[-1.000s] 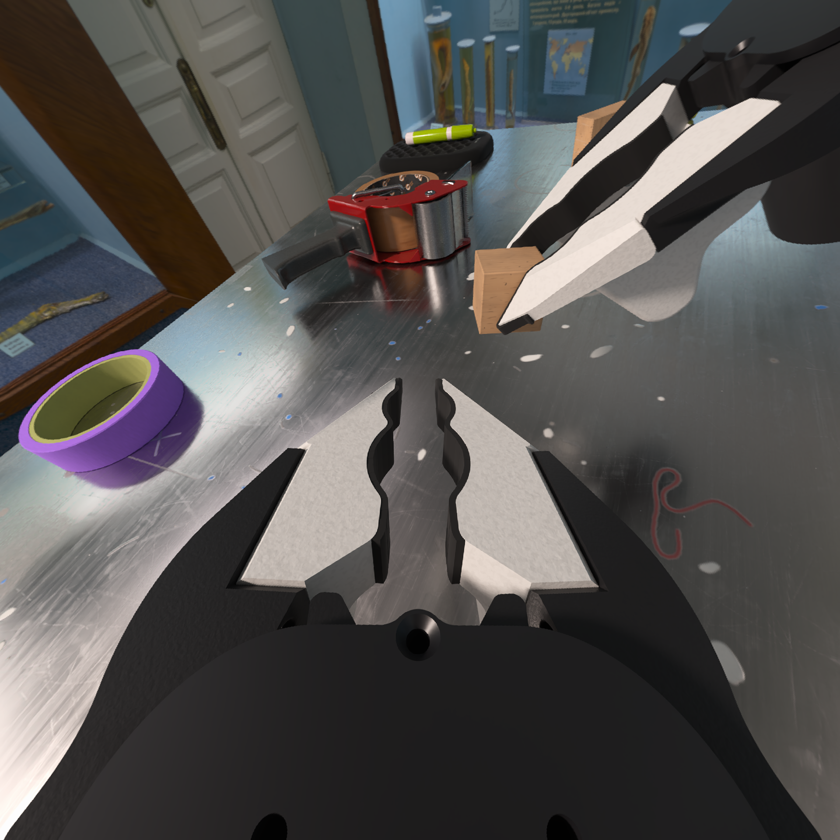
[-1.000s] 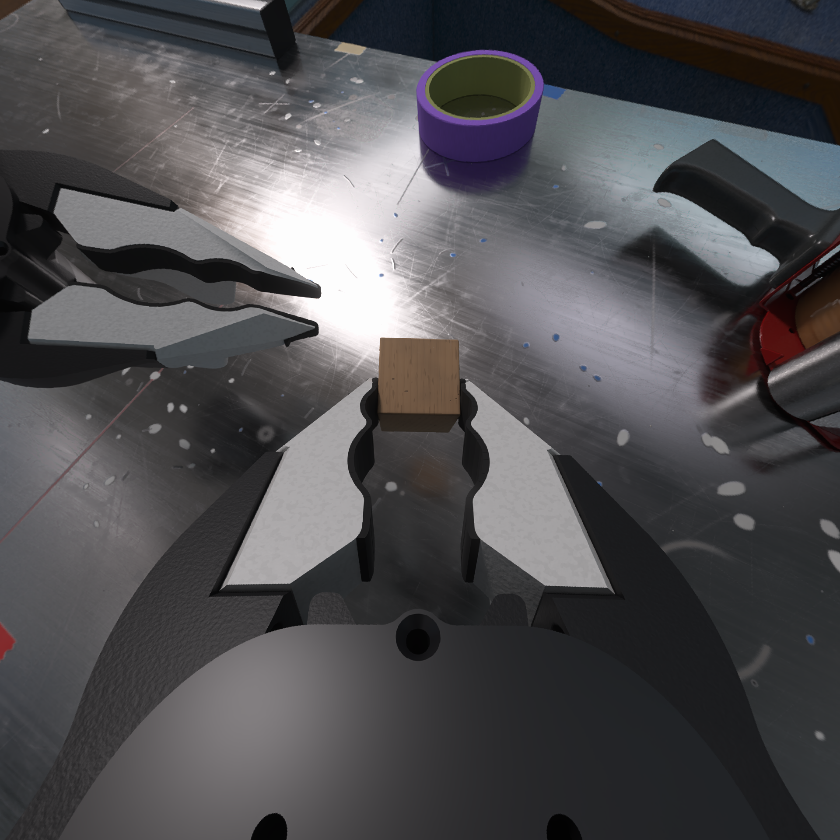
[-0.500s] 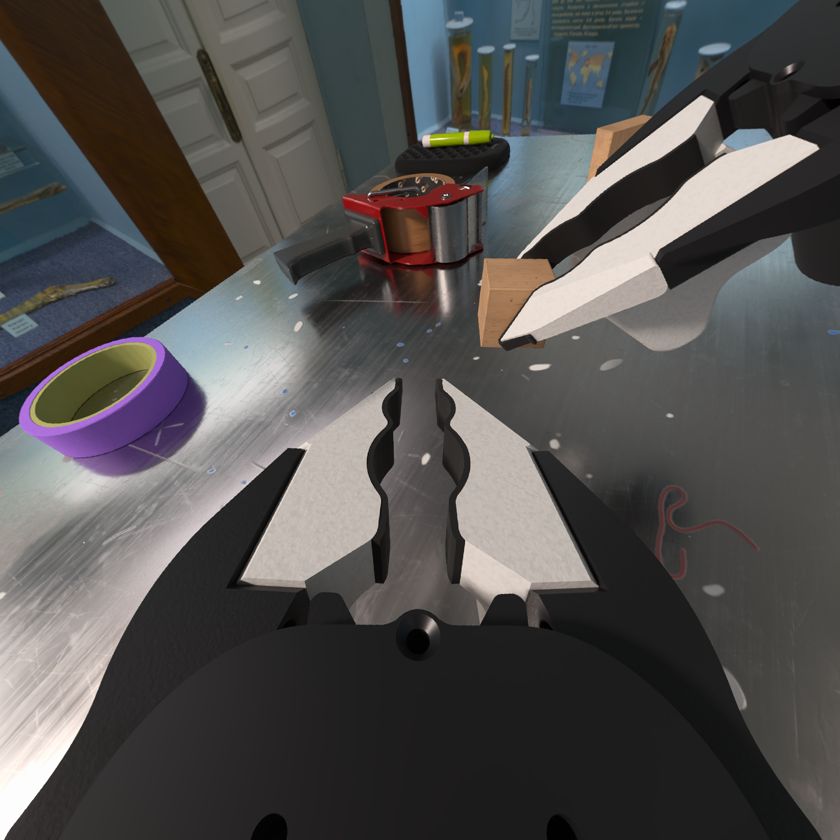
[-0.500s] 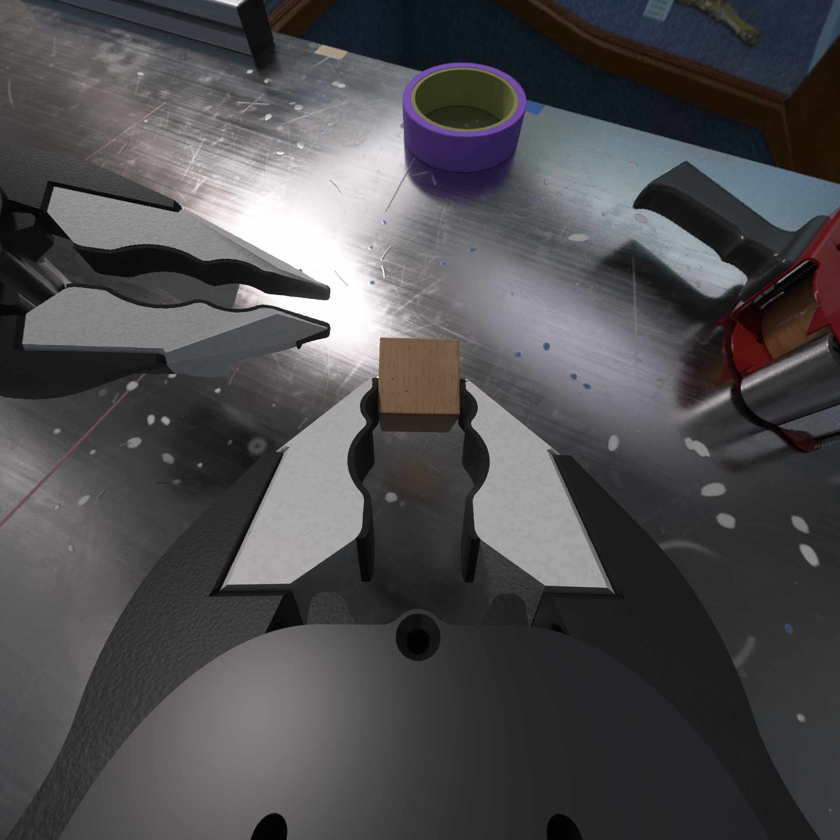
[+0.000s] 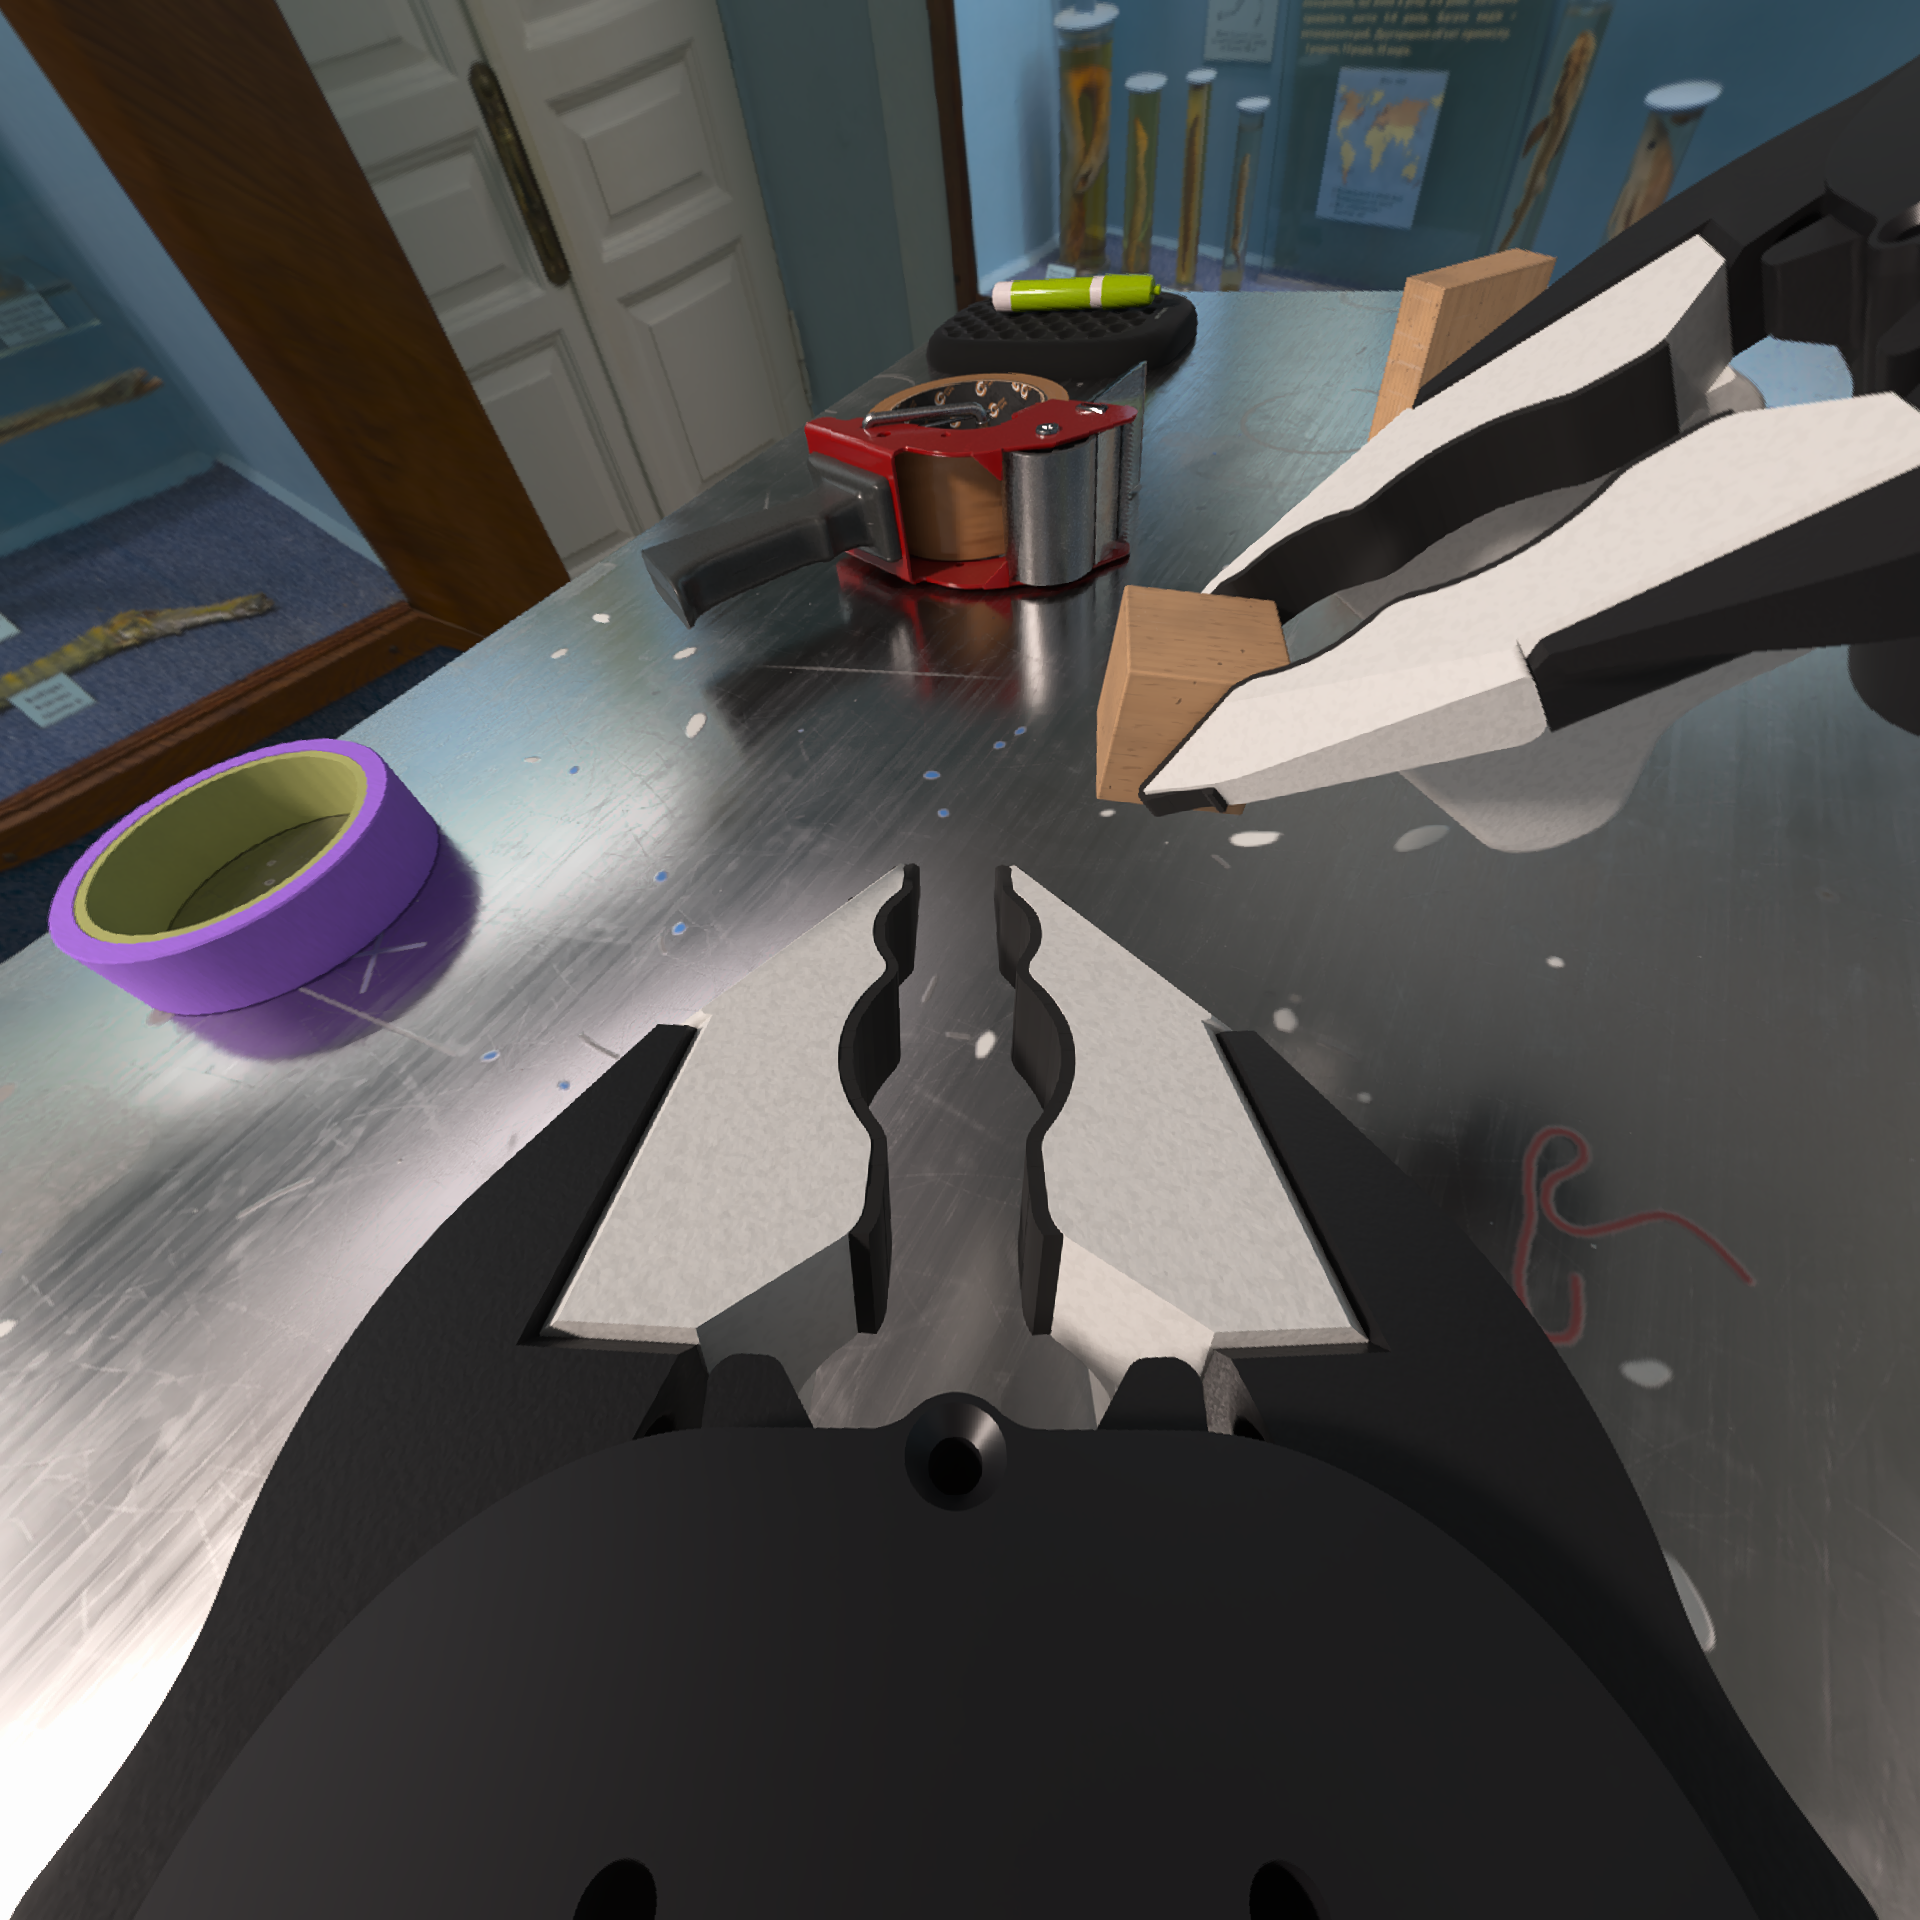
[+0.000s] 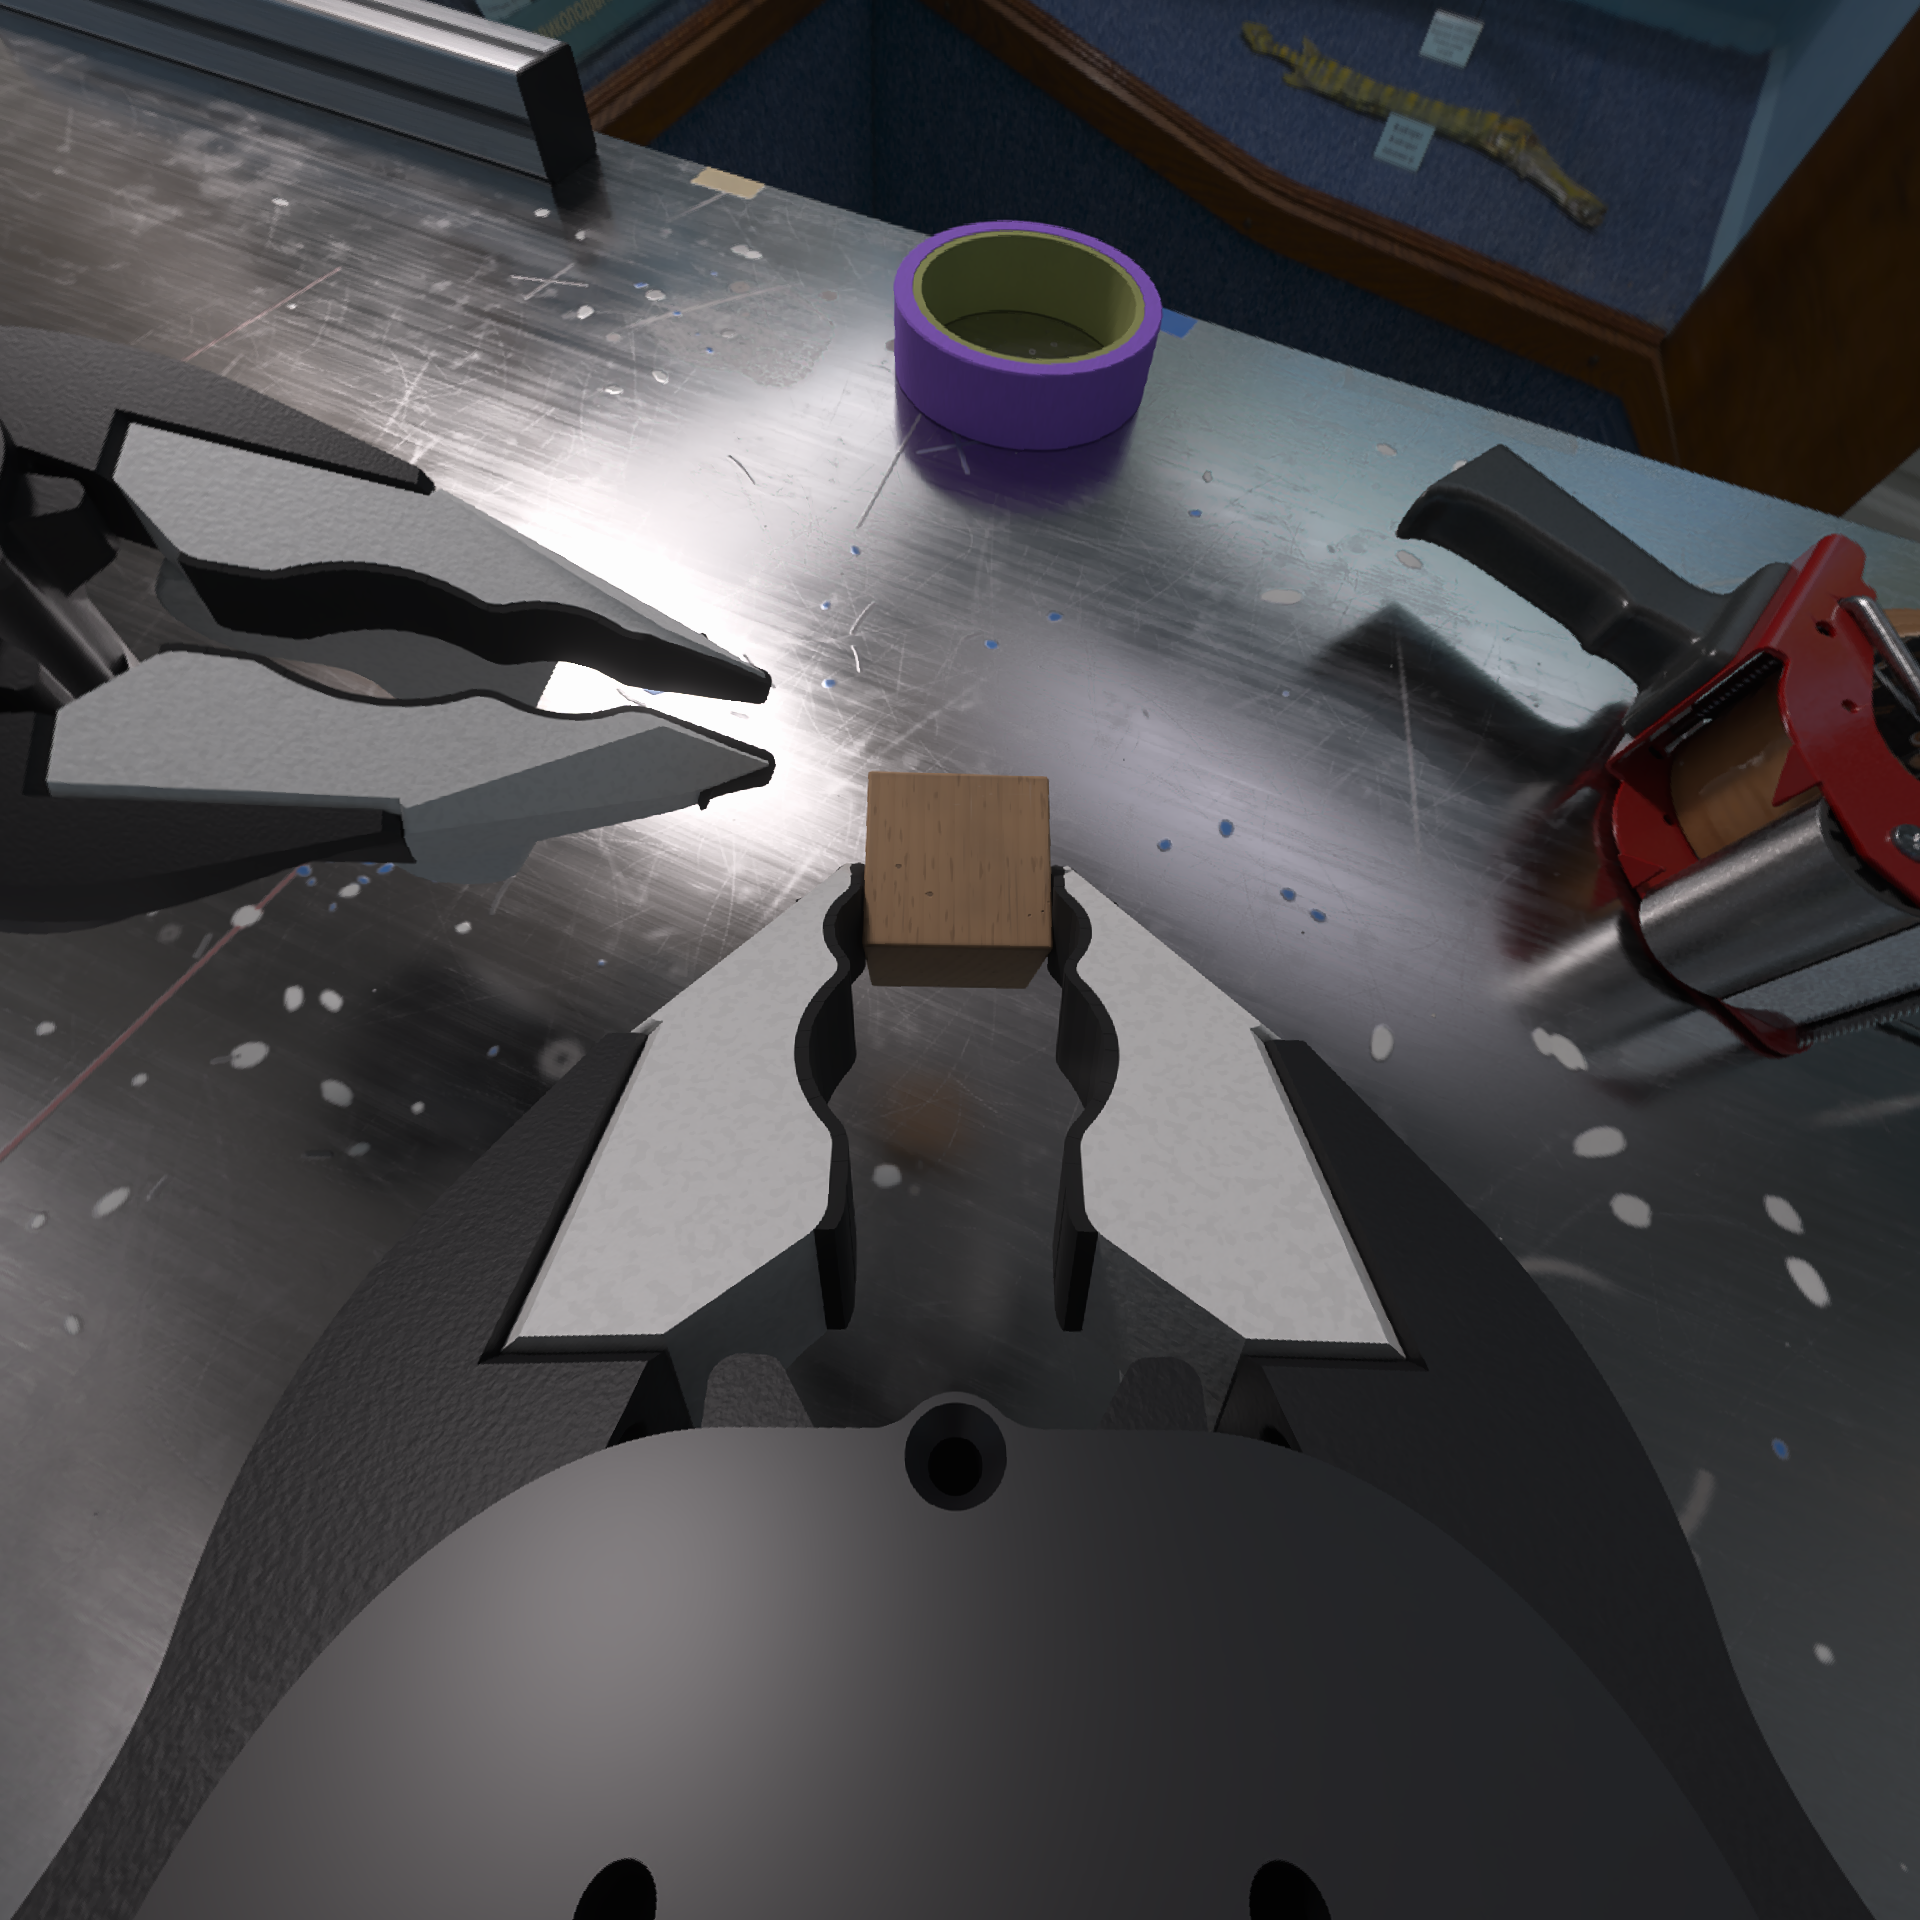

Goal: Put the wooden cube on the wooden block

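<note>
In the left wrist view, the left claw hung over the worktop with the roll of tape to its left. Ahead lay the tape dispenser, and behind that a pad with a marker on it. To the right, the right claw held the cube clear of the worktop, and the block stood behind it, partly hidden. In the right wrist view, a metal bar lay at the worktop's far left.

A scratched, glossy brushed-metal tabletop fills the frame, bearing at centre a matt pale wooden cube with fine grain and, upper centre, a smooth purple tape roll.
</note>
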